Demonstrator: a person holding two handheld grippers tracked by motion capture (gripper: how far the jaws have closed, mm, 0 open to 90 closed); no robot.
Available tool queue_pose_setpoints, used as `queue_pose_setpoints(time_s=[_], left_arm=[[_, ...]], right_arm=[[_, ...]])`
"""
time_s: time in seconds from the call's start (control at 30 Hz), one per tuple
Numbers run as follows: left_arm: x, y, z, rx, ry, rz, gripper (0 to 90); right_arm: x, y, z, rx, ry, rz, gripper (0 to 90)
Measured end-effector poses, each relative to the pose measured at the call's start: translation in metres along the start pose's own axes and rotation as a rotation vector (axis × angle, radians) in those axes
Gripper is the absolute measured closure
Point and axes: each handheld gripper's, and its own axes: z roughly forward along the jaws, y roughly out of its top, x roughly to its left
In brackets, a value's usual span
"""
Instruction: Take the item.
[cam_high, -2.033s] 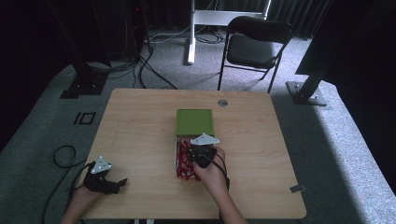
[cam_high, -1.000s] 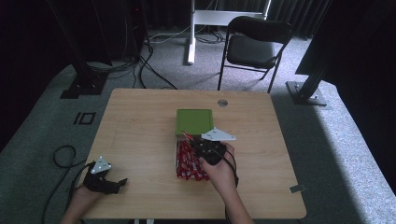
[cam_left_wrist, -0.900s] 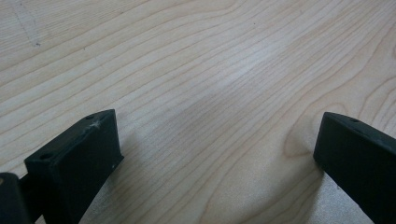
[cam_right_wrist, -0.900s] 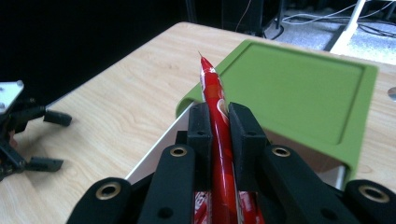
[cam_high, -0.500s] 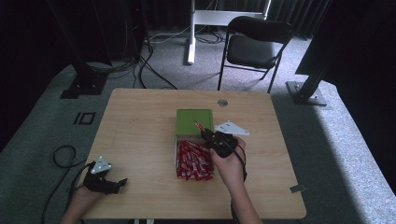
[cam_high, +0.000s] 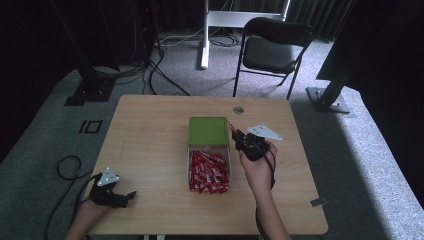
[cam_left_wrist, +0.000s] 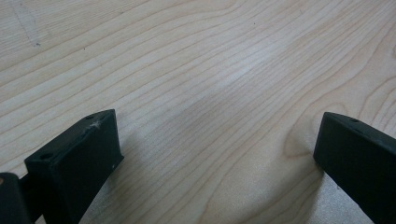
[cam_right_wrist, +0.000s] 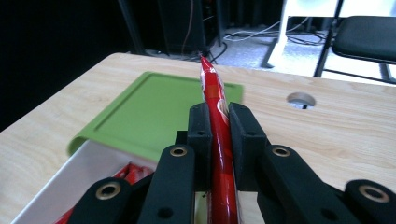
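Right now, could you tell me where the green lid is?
In the high view the green lid lies mid-table over the box's far end, just left of the right gripper.

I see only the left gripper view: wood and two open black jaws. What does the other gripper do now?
Observer: The right gripper is shut on a red packet.
Operator: Where is it?
Observer: It is beside the right edge of the green lid, which half covers a white box.
Operator: Is the box empty?
Observer: No, many red packets lie in it.
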Motion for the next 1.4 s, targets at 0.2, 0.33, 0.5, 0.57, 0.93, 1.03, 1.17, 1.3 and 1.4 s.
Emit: queue_pose_setpoints(time_s=[0.2, 0.33, 0.5, 0.57, 0.93, 1.03, 1.17, 1.3, 1.4], left_arm=[[0.000, 0.000, 0.000, 0.001, 0.000, 0.001, 1.4], [0.000, 0.000, 0.000, 0.001, 0.000, 0.001, 1.4], [0.000, 0.000, 0.000, 0.000, 0.000, 0.000, 1.5], [0.000, 0.000, 0.000, 0.001, -0.001, -0.001, 1.5], [0.000, 0.000, 0.000, 0.000, -0.001, -0.001, 1.5], [0.000, 0.000, 0.000, -0.001, 0.000, -0.001, 1.5], [0.000, 0.000, 0.000, -0.001, 0.000, -0.001, 1.5], [0.000, 0.000, 0.000, -0.001, 0.000, -0.001, 1.5], [0.000, 0.000, 0.000, -0.001, 0.000, -0.001, 1.5]], right_arm=[[-0.018, -0.001, 0.001, -0.013, -0.047, 0.037, 79.8], [-0.027, -0.008, 0.005, -0.021, -0.069, 0.085, 79.8], [-0.033, -0.020, 0.013, -0.022, -0.092, 0.134, 79.8], [-0.034, -0.025, 0.016, -0.021, -0.093, 0.155, 79.8], [-0.032, -0.052, 0.033, -0.004, -0.119, 0.208, 79.7], [-0.030, -0.062, 0.041, 0.029, -0.114, 0.219, 79.7], [-0.031, -0.073, 0.051, 0.061, -0.122, 0.220, 79.7], [-0.034, -0.083, 0.059, 0.086, -0.121, 0.250, 79.6], [-0.034, -0.089, 0.065, 0.104, -0.111, 0.270, 79.6]])
